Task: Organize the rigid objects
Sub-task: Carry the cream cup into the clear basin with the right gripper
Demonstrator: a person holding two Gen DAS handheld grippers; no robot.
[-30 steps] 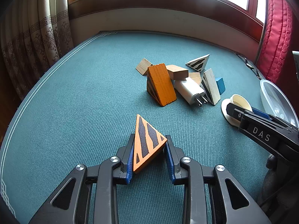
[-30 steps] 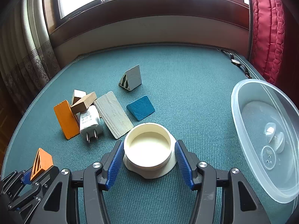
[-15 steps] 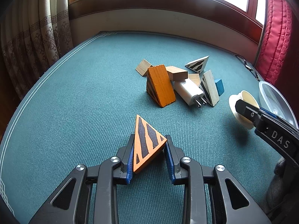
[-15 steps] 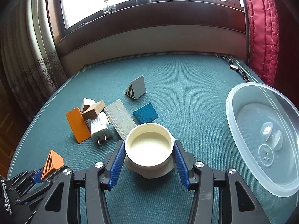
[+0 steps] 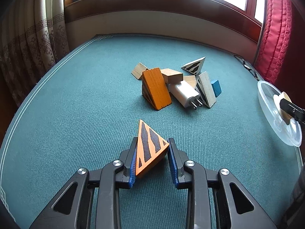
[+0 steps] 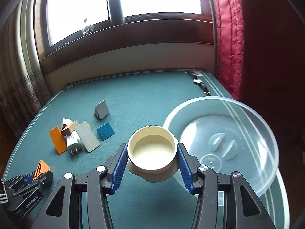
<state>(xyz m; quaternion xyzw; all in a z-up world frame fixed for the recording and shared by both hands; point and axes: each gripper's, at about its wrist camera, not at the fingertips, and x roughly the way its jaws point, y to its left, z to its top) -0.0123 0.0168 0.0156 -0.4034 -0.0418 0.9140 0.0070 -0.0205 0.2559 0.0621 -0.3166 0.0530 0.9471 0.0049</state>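
We see the right gripper (image 6: 151, 164) pinching a cream cup (image 6: 152, 153) between its blue ribbed pads, one pad on each side of the round wall. The cup is short and wide, pale and smooth inside, with a broader flared base showing below the fingers. It hangs clear of the green tabletop (image 6: 133, 99), level with the near rim of a clear plastic bowl (image 6: 266, 133) that sits just to the right of the gripper; a few small clear pieces lie in the bowl's bottom.

Our left gripper (image 5: 151, 152) is closed on an orange wedge (image 5: 149, 147) with black stripes, its point aimed forward and its lower edge on or just above the cloth.

Ahead of the left gripper lies a heap: a larger orange block (image 5: 155, 90), a white plug (image 5: 185, 94), pale wooden pieces, a grey striped wedge (image 5: 205, 88) and a blue block (image 5: 216, 87). A wristwatch (image 6: 200, 83) rests at the far edge.
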